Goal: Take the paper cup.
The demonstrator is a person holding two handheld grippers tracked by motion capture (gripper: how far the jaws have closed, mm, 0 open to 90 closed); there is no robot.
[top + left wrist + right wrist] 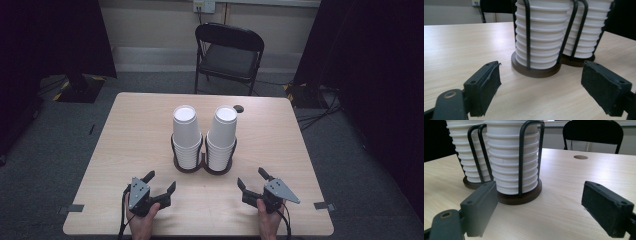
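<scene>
High view: left gripper (pixel 159 184) and right gripper (pixel 252 179) rest spread and empty; a careless grab could topple the tall cup stacks (pixel 186 131).

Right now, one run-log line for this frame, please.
left tongs: open, empty | right tongs: open, empty | two cup stacks: upside down in dual holder, untouched

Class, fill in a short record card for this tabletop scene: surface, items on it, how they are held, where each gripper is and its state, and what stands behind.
Surface: light wooden table
Items: two stacks of white cups, upside down, left stack, right stack
Holder: dark round bases with wire loops
Left gripper: open, near the table's front edge
Right gripper: open, near the table's front edge
Background: black folding chair
</scene>
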